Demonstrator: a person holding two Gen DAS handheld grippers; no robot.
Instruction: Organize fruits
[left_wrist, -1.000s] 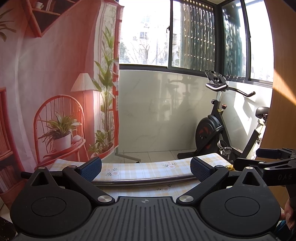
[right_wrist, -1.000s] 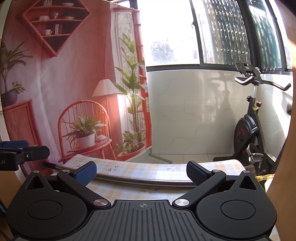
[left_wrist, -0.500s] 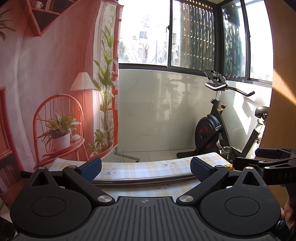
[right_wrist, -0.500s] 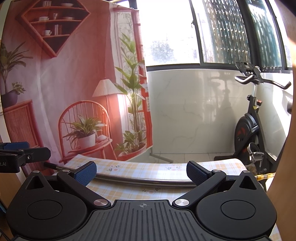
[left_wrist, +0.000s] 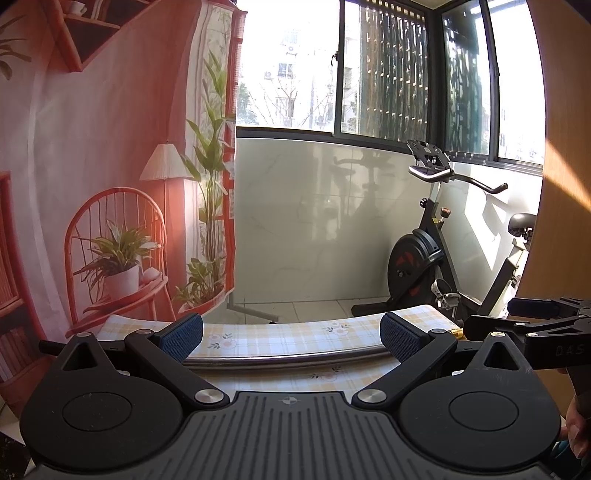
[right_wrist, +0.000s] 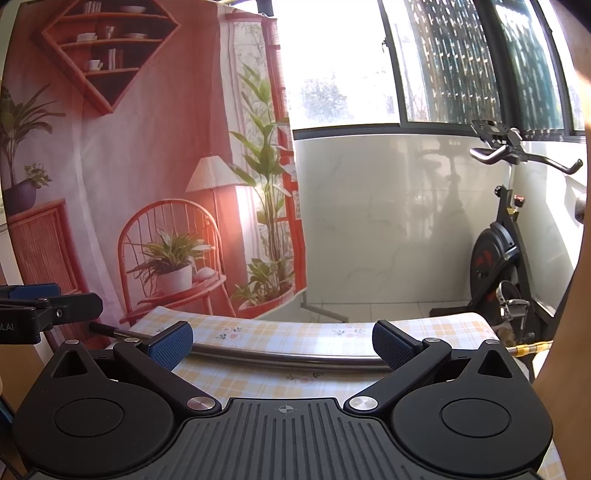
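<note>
No fruit shows in either view, so where it lies can't be told.

Left gripper (left_wrist: 291, 338): fingers spread wide, blue pads (left_wrist: 183, 336) far apart, nothing btwn them. It hangs level over the near part of a table w/ a yellow-check floral cloth (left_wrist: 295, 330). A metal bar (left_wrist: 288, 359) runs left to right across the cloth, just beyond the fingertips; whether the pads touch it can't be told.

Right gripper (right_wrist: 282, 345): also wide open, blue pads (right_wrist: 391, 345) apart, empty. Same checked cloth (right_wrist: 280, 334) below it, same metal bar (right_wrist: 280, 355) across, w/ a dark handle end at far left.

The 2 grippers sit side by side: in the left wrist view the right gripper's black body pokes in at the right edge (left_wrist: 539, 332), w/ a bit of a hand (left_wrist: 576, 432) under it. In the right wrist view the left gripper's black and blue side shows at the left edge (right_wrist: 44, 310).

Beyond the table: printed red backdrop (left_wrist: 92, 177) at far left w/ a chair, potted plants, lamp and shelf on it. Far middle, white tiled wall (left_wrist: 314, 221) under sunlit windows. Far right, black exercise bike (left_wrist: 424, 258) on the tile floor.
</note>
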